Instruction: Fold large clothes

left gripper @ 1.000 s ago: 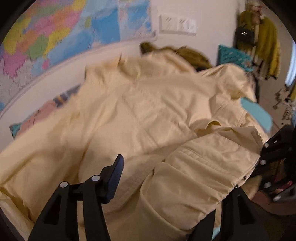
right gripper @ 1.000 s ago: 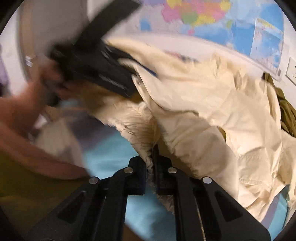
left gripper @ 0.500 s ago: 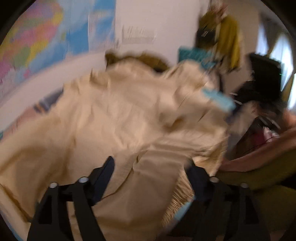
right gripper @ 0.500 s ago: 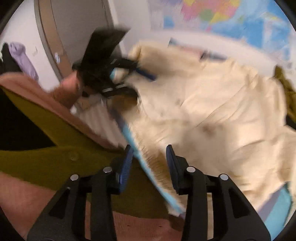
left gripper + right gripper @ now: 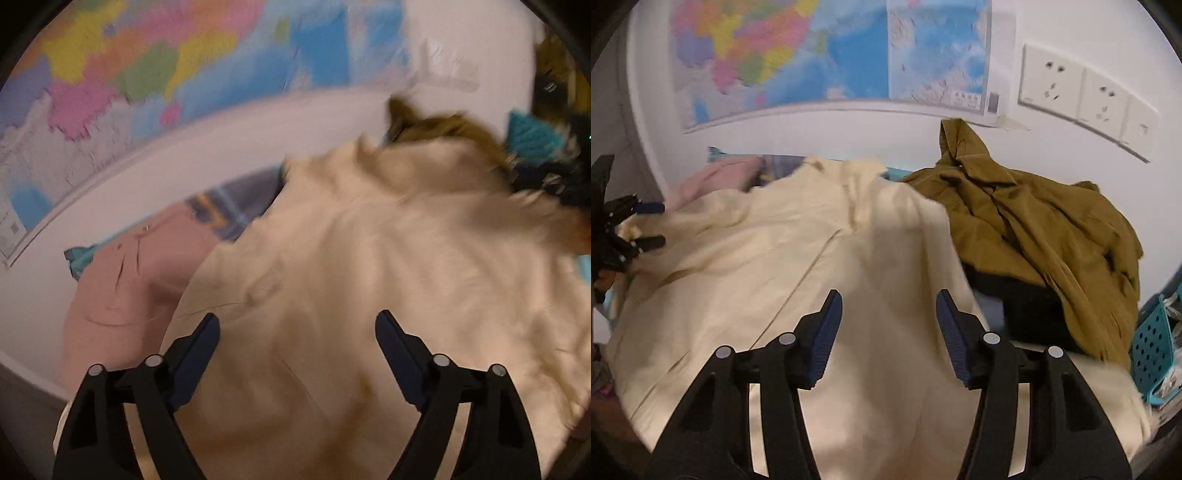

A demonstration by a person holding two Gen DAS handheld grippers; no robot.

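A large cream jacket point(image 5: 798, 266) lies spread over the bed and fills the lower part of both views; it also shows in the left wrist view point(image 5: 369, 277). My right gripper point(image 5: 889, 314) is open and empty just above the jacket's middle. My left gripper point(image 5: 297, 334) is open and empty above the jacket's left part. The left gripper also appears at the far left edge of the right wrist view point(image 5: 642, 225), open, by the jacket's edge.
An olive-brown coat point(image 5: 1034, 229) is heaped at the jacket's right against the wall. A pink garment point(image 5: 122, 295) lies at the left. A teal plastic basket point(image 5: 1156, 354) stands at the right. A map point(image 5: 812, 55) and wall sockets point(image 5: 1086, 96) are behind.
My right gripper let go of the jacket's edge and opened wide. Both grippers swung back over the bed. The jacket now lies flatter, folded over.
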